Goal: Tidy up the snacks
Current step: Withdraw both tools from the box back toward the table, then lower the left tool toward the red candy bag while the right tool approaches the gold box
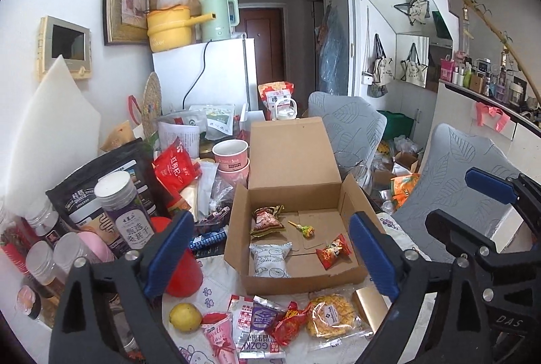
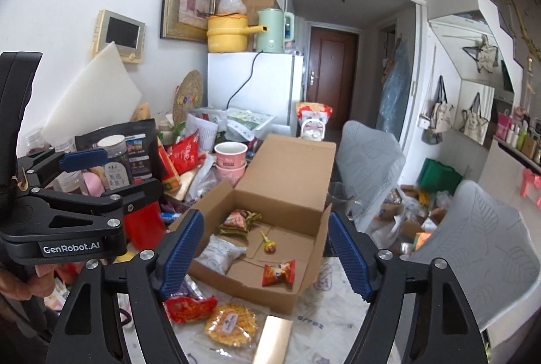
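Observation:
An open cardboard box (image 1: pixel 348 201) (image 2: pixel 314 228) sits on the table. Inside lie a green-red snack packet (image 1: pixel 267 220) (image 2: pixel 238 222), a lollipop (image 1: pixel 304 229) (image 2: pixel 268 245), a white packet (image 1: pixel 270 259) (image 2: pixel 219 252) and a red candy packet (image 1: pixel 334 251) (image 2: pixel 279 272). Loose snacks lie in front of the box: a yellow noodle cake (image 1: pixel 333 316) (image 2: pixel 231 323), a red packet (image 1: pixel 287 325) (image 2: pixel 189 308), a purple packet (image 1: pixel 260 330) and a pink packet (image 1: pixel 219 337). My left gripper (image 1: pixel 270 257) is open and empty above the box front. My right gripper (image 2: pixel 265 260) is open and empty, also over the box.
A lemon (image 1: pixel 185 316), a red cup (image 1: pixel 184 269), a gold box (image 1: pixel 370 304), jars, bags and pink bowls (image 1: pixel 231 157) crowd the table's left side. Grey chairs (image 1: pixel 348 130) (image 2: pixel 473 249) stand to the right. A white fridge (image 1: pixel 206 73) stands behind.

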Available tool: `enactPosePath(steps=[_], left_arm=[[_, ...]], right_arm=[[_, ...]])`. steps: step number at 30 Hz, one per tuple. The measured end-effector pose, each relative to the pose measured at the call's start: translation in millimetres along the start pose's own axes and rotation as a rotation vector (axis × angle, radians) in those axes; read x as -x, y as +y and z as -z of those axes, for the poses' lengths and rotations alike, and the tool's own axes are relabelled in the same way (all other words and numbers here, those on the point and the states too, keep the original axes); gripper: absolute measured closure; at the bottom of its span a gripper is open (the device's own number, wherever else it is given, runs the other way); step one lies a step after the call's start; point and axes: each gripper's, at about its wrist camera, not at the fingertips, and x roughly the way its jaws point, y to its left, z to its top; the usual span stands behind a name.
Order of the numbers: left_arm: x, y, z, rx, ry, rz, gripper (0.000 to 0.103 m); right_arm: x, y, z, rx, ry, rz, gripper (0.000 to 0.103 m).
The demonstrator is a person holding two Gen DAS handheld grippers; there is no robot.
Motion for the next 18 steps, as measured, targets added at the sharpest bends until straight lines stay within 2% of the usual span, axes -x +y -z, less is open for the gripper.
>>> enactPosePath(steps=[2,10,18], left_arm=[[8.9,-0.3,4.5,-0.004,-0.006,0.002,0.007],[32.9,-3.5,33.1,-0.017,0.004,0.019,0.007],[42.5,0.3,70.0,-0.009,0.056,0.032,0.007]], right_arm=[[8.9,3.0,4.6,-0.002,-0.007,-0.002,0.021],[29.6,14.8,29.5,-0.016,0.000,-0.020,0.021],[33.4,28.7,60.7,-0.027,0.038,-0.052,0.021]])
